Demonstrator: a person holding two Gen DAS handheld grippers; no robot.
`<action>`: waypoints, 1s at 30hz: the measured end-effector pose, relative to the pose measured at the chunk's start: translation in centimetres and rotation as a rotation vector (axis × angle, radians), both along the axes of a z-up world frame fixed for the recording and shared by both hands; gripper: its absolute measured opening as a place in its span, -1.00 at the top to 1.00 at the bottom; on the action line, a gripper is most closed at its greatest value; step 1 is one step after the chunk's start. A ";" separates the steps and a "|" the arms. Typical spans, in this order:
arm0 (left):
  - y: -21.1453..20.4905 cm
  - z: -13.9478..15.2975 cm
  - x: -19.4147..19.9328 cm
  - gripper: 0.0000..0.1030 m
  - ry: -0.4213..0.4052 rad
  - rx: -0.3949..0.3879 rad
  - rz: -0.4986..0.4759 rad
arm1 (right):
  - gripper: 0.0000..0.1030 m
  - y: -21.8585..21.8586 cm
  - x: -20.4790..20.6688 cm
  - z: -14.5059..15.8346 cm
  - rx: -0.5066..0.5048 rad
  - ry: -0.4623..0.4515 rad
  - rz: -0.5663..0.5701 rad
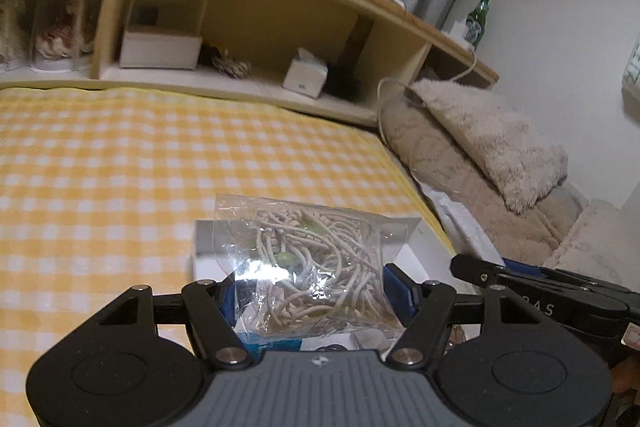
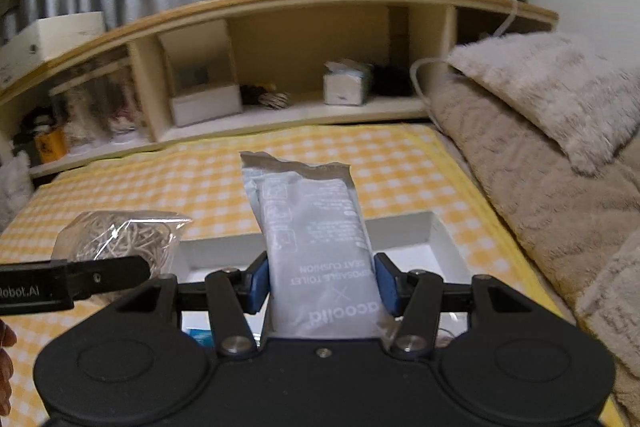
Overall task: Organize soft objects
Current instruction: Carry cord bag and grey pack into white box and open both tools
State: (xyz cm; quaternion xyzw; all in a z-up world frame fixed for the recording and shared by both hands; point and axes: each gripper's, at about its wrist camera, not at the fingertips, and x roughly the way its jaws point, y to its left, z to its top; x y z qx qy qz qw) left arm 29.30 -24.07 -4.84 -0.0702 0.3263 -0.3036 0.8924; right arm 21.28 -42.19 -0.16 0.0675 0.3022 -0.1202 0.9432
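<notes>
Both claws loaded, hovering over the white box on the bed

The left claw [image 1: 310, 293] is clenched on a clear crinkly plastic bag of cream cord with green beads [image 1: 308, 259], and the right claw [image 2: 322, 283] is clamped on a flat grey foil packet printed "disposable toilet seat cushion" [image 2: 316, 247], both packs standing up from between the blue pads. Just ahead of and below each claw lies the open shallow white cardboard box [image 2: 436, 247], resting on the yellow-and-white checked bed sheet [image 1: 120, 167]. My read: lower one pack at a time, lay it flat along the box floor, and only then let go. The bag is springy and may ride over the low wall. Beyond the box runs the wooden headboard shelf [image 1: 260, 19]; off the right claw's right side sit the beige fluffy pillows [image 2: 540, 115].
</notes>
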 end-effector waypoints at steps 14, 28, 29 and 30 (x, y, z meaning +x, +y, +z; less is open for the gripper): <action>-4.2 -3.5 5.3 -0.34 0.049 0.048 -0.002 | -0.06 -3.8 3.2 -4.5 -0.008 0.100 -0.083; -3.7 -5.4 6.6 -0.90 0.100 0.100 0.020 | -0.62 -4.9 4.5 -6.4 0.077 0.126 -0.131; -3.5 -5.2 6.5 -0.96 0.095 0.095 0.019 | -0.62 -4.9 4.4 -6.4 0.079 0.126 -0.132; -3.3 -4.9 6.2 -0.97 0.091 0.091 0.018 | -0.62 -4.8 4.2 -6.2 0.080 0.126 -0.134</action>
